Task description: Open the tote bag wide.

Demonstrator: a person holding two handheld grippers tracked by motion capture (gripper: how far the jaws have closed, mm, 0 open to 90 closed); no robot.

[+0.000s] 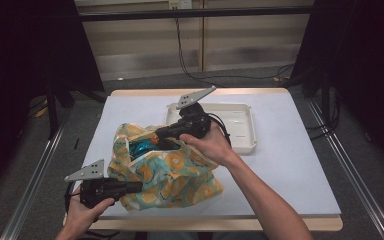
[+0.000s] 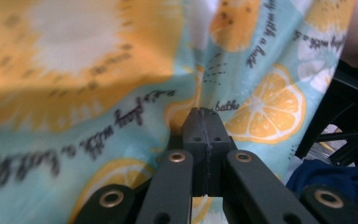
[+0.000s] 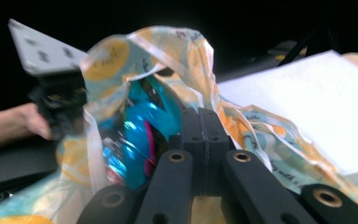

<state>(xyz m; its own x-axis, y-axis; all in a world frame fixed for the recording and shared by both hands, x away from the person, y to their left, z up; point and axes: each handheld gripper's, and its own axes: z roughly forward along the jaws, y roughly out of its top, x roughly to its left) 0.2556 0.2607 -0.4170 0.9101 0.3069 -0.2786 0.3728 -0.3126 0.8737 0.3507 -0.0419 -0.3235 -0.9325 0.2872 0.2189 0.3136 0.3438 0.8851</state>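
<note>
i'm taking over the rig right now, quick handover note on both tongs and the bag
Left tongs: shut on the near-left edge of the bag, holding it at the table's front.
Right tongs: shut at the bag's mouth; whether they pinch cloth is unclear.
Things: a shiny blue packet sits inside the open bag; the white tray behind looks empty.
Done: packet in the bag, it seems.
Left: probably close or lift the bag.

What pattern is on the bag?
Orange slices on light blue, with script lettering; the bag shows it best in the left gripper view.
</note>
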